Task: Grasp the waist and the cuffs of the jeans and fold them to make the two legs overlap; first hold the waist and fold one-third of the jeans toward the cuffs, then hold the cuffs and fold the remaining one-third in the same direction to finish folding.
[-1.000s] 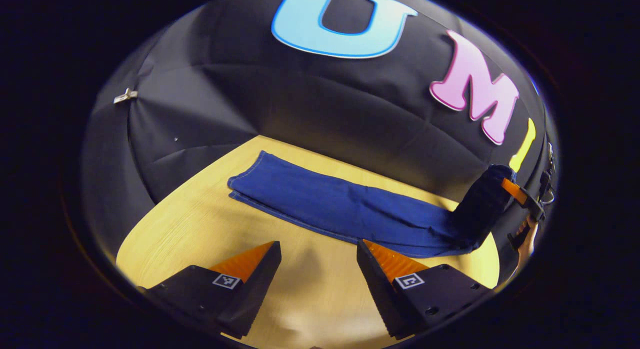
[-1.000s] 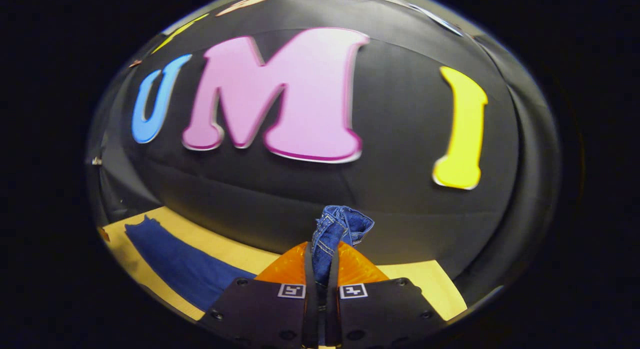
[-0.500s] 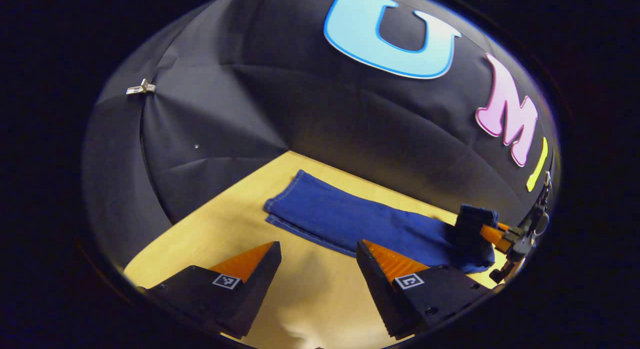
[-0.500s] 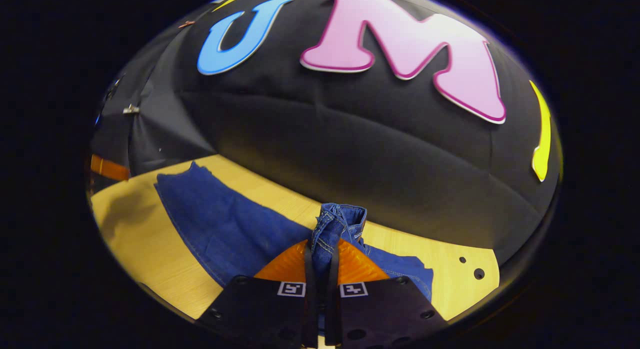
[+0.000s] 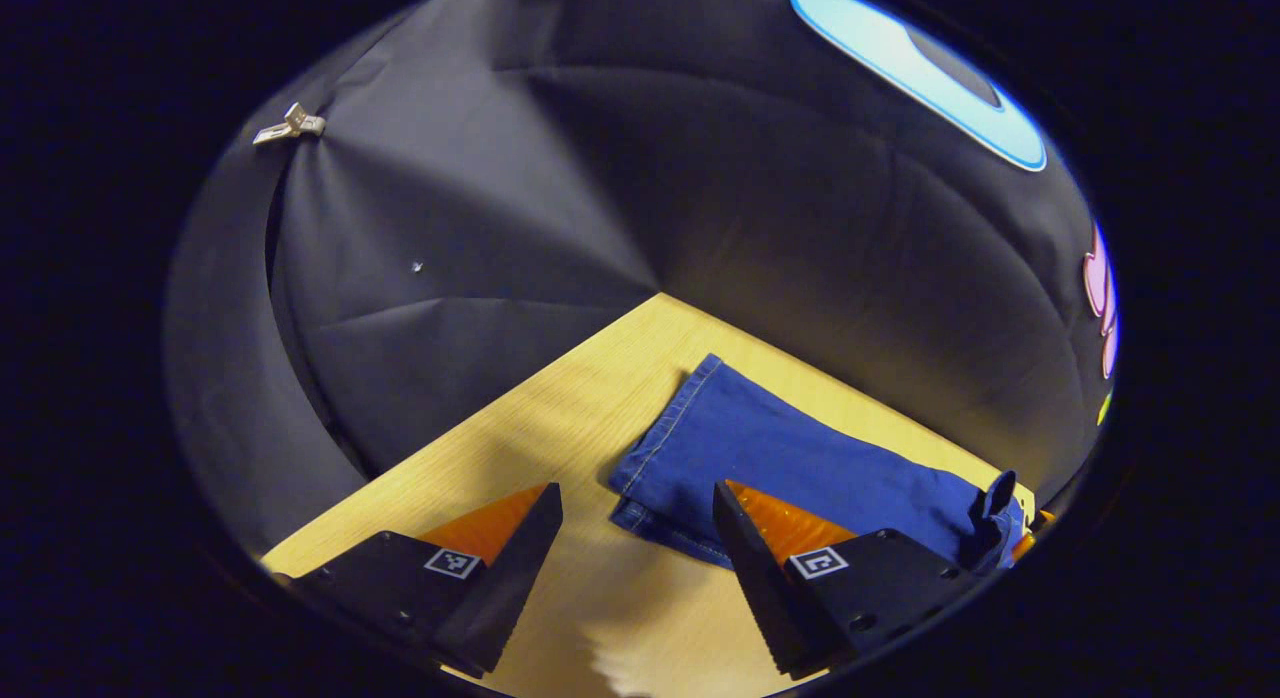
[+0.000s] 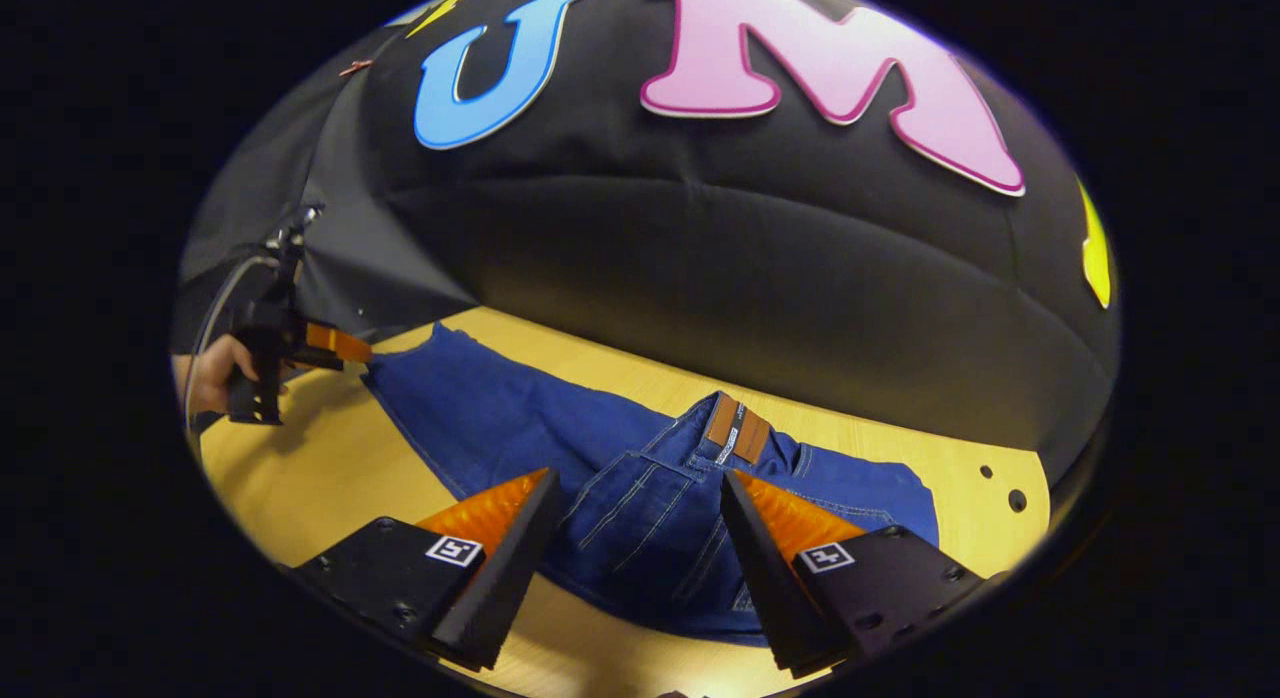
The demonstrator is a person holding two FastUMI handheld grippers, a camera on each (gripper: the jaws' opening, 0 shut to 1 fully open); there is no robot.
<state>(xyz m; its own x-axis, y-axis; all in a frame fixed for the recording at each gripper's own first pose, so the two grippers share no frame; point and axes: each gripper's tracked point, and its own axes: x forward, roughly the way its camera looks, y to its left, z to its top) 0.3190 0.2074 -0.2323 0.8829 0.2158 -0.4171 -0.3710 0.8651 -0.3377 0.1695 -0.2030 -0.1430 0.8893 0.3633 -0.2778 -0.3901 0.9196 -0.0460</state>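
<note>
- Right claw (image 6: pixel 630 568) stands wide and holds nothing; its two fingers (image 6: pixel 500 568) straddle the waist end of the jeans (image 6: pixel 560 448) without touching the cloth.
- Left claw (image 5: pixel 635 568) is also wide and empty, hovering over bare table (image 5: pixel 560 418) just beside the cuffs (image 5: pixel 660 468); its right finger overlaps the near edge of the denim in the left gripper view, and I cannot tell if it touches.
- Jeans lie flat along the table, waist folded over onto the legs, the brown waist patch (image 6: pixel 738 430) facing up on top of the fold.
- Beyond the jeans, a narrow strip of table runs between their far edge and the booth wall (image 6: pixel 700 268).
- On the near side of the jeans there is open table in front of both claws, widest beside the cuffs.
- Past the waist end of the jeans, two small holes (image 6: pixel 1000 486) show in the table near its corner.
- In the right gripper view the left claw (image 6: pixel 335 346) shows at the cuff end of the jeans, held by a hand (image 6: pixel 215 370) on its grip, with a cable rising from it.
- Well above the jeans, a small pale clip (image 5: pixel 290 126) pins a seam of the wall.
- Nothing lies on the jeans or between them and either claw.
</note>
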